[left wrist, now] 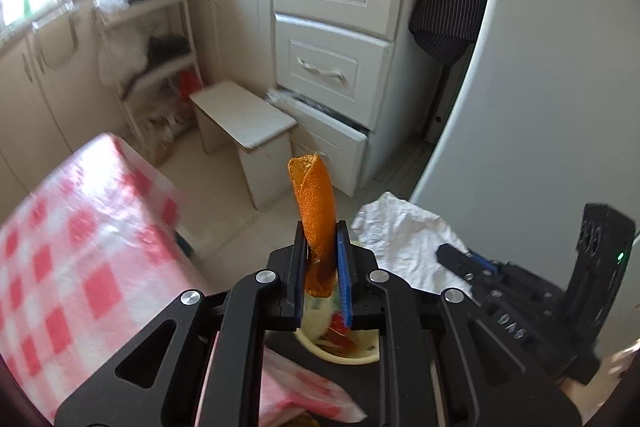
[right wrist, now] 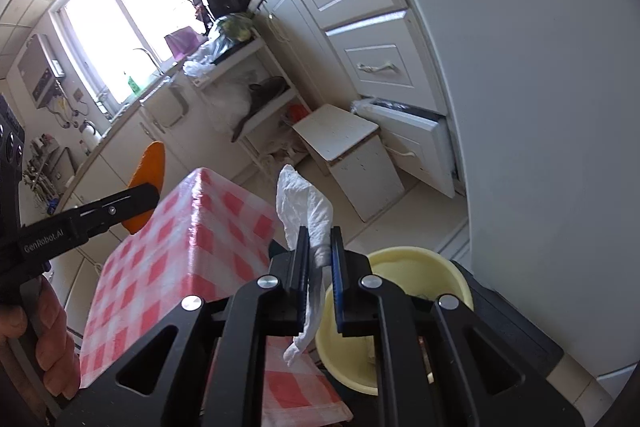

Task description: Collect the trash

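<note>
Now, left hand-held gripper (left wrist: 322,241): nearly closed, its two pads pinching an orange peel (left wrist: 314,203) that stands up out of the jaws toward 12 o'clock.
Right hand-held gripper (right wrist: 320,247): closed almost fully on a crumpled white tissue (right wrist: 310,205); one end rises above the pads, the other trails down between the fingers toward 6 o'clock.
Yellow bowl (right wrist: 416,263): low in the right wrist view, at about 4 o'clock from the tissue, just beside the worktop; scraps lie inside it, too hidden to name.
Worktop (right wrist: 188,239): covered in a red-and-white checked cloth, at 8 o'clock from the tissue.
Left hand (right wrist: 44,339): wrapped round its gripper's handle at the left edge of the right wrist view.
White stool (left wrist: 250,125): on the floor at 11 o'clock from the peel, beside the drawer unit (left wrist: 332,27), whose bottom drawer stands ajar.
</note>
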A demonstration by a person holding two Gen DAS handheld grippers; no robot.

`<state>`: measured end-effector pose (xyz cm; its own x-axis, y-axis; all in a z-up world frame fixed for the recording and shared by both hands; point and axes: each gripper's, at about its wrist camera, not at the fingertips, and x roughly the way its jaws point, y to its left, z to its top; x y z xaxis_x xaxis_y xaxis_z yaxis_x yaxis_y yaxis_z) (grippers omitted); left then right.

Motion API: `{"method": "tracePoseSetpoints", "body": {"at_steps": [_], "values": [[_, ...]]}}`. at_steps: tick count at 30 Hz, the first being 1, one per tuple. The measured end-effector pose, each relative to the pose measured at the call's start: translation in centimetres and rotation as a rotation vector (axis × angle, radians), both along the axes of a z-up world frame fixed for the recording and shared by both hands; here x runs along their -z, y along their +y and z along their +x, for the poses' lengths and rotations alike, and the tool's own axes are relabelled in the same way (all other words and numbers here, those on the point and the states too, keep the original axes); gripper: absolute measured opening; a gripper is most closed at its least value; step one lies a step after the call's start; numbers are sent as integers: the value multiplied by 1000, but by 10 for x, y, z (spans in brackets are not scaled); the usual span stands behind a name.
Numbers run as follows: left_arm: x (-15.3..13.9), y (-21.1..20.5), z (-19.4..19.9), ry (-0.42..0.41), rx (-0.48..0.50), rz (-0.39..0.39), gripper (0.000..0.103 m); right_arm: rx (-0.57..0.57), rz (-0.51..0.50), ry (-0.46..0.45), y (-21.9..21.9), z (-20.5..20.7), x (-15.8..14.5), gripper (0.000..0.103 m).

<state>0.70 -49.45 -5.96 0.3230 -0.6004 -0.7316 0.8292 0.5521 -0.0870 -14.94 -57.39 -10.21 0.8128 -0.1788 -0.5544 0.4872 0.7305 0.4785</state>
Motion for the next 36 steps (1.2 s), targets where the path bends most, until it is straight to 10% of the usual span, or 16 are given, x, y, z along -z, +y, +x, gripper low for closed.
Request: {"method": "tracePoseSetpoints", "body": {"at_steps": [13, 16, 17, 25, 36], "values": [[93, -45, 7, 221, 54, 160, 14, 18, 83, 128, -16, 3, 57, 11], [100, -47, 8, 204, 57, 191, 27, 19, 114, 163, -18, 6, 71, 30], [99, -47, 8, 194, 56, 195, 37, 22, 125, 165, -19, 7, 73, 47], [80, -36, 2, 46, 12, 192, 63, 31, 117, 168, -17, 6, 66, 55], [-1, 44, -6, -49, -145, -25, 89, 39, -87, 104, 19, -11, -20, 85]]}}
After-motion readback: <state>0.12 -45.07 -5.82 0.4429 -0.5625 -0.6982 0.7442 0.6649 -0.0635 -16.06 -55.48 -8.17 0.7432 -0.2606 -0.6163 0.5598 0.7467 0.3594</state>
